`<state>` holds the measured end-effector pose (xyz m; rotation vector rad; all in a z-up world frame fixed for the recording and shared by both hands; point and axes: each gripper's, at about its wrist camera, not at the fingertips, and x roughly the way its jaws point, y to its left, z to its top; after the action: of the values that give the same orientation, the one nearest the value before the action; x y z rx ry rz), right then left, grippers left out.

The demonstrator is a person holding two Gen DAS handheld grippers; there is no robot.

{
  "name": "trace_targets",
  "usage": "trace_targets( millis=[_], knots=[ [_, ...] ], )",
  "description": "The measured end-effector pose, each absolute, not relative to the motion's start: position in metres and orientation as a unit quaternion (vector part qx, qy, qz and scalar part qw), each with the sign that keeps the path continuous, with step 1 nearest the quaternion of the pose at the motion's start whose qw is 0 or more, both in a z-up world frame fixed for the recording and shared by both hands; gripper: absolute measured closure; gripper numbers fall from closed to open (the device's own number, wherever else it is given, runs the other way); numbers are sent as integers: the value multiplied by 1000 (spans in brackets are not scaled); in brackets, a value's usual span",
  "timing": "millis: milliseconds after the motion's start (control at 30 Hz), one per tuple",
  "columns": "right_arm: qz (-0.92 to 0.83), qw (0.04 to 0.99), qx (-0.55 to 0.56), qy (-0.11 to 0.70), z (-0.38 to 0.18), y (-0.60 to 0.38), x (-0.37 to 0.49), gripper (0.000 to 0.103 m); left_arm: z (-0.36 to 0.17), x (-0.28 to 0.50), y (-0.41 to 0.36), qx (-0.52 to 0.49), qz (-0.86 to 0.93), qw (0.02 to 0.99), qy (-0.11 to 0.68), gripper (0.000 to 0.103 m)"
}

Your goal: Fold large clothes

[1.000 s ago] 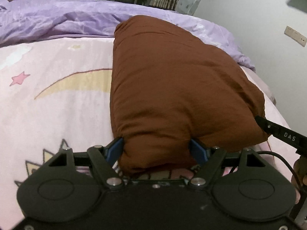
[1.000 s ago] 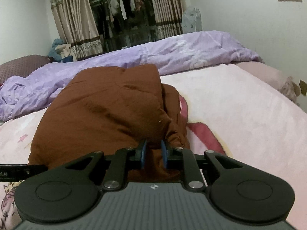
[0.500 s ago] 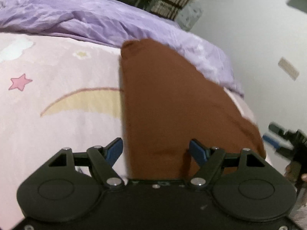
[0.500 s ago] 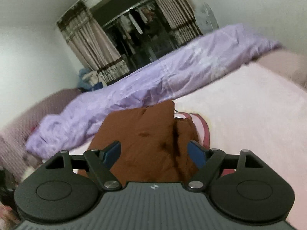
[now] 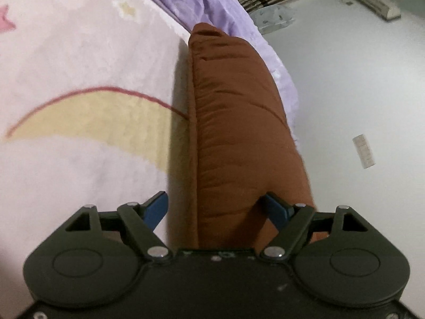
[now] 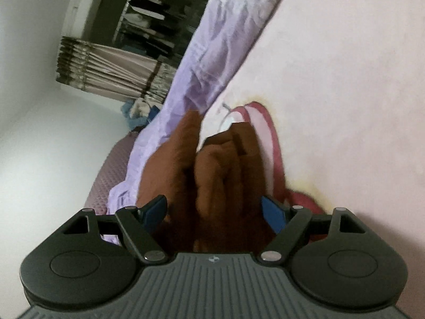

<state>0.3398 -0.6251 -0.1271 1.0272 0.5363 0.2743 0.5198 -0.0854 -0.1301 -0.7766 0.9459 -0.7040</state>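
The folded brown garment (image 5: 239, 133) lies on the pink bed sheet (image 5: 79, 53), seen tilted in the left wrist view. My left gripper (image 5: 216, 204) straddles its near end and its jaws are opening. The left blue pad (image 5: 156, 207) stands clear of the cloth, while the right pad (image 5: 276, 210) sits at the cloth's side. In the right wrist view the brown garment (image 6: 220, 164) shows bunched folds just beyond my right gripper (image 6: 215, 207). That gripper stands wide open and the pads do not press on the cloth.
A purple duvet (image 5: 212, 5) is heaped along the far side of the bed, also seen as the purple duvet (image 6: 207, 47). Beyond it are striped curtains (image 6: 106, 74) and a white wall (image 5: 358, 79). Pink bed sheet (image 6: 345, 106) spreads out to the right.
The right gripper opened wide and let go of the garment's fold. Both views have rolled strongly and both grippers have drawn back. The left pad now stands apart from the cloth.
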Motion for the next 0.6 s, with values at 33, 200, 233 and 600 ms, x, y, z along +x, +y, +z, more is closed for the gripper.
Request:
trace_targets(
  millis=[33,200,233,600],
  knots=[
    [136,826,484,256,-128,-626,345,9,-132,523,-85,-360,-328,757,436,18],
    [155,815,493,262,-133,-628,364,8,-138,543,-89,-370,-361,736,437,16],
    [158,813,496,262,-134,-629,365,8,-139,545,-90,-372,-367,732,438,15],
    [182,815,475,277,-126,-623,390,0,-134,585,-132,-338,-401,724,448,5]
  ],
)
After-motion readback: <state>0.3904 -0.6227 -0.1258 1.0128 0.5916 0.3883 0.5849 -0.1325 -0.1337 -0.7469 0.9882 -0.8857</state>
